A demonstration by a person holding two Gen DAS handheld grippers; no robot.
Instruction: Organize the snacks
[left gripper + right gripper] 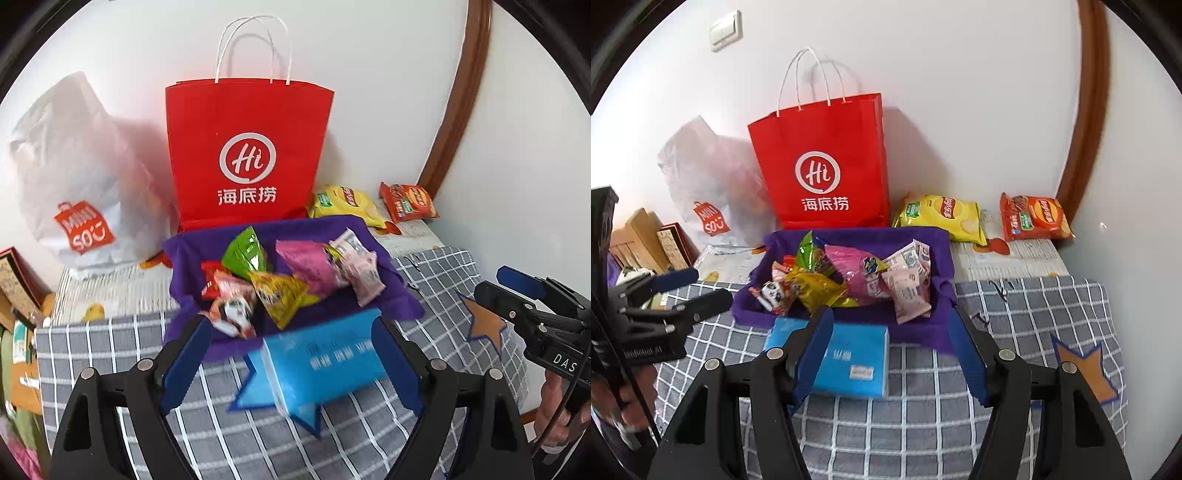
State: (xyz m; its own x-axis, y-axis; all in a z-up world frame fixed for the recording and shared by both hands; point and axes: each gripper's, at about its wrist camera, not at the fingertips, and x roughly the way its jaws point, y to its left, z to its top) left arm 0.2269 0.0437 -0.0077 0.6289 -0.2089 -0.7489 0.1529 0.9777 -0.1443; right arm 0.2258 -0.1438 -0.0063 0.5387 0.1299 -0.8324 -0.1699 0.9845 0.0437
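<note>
A purple basket (192,247) (849,234) holds several snack packets, among them a green one (245,254), a pink one (303,262) and a yellow one (280,295). A blue pack (325,365) (857,358) lies flat on the checked cloth just in front of the basket. A yellow chips bag (942,216) and a red chips bag (1034,218) lie behind the basket to the right. My left gripper (291,332) (698,290) is open, off to the left of the blue pack and clear of it. My right gripper (891,317) (498,286) is open and empty.
A red paper bag (247,147) stands against the wall behind the basket, a white plastic bag (74,177) to its left. Boxes (646,240) sit at the far left. A brown wooden frame (1086,110) runs up the wall at the right. Grey checked cloth (1015,314) covers the front.
</note>
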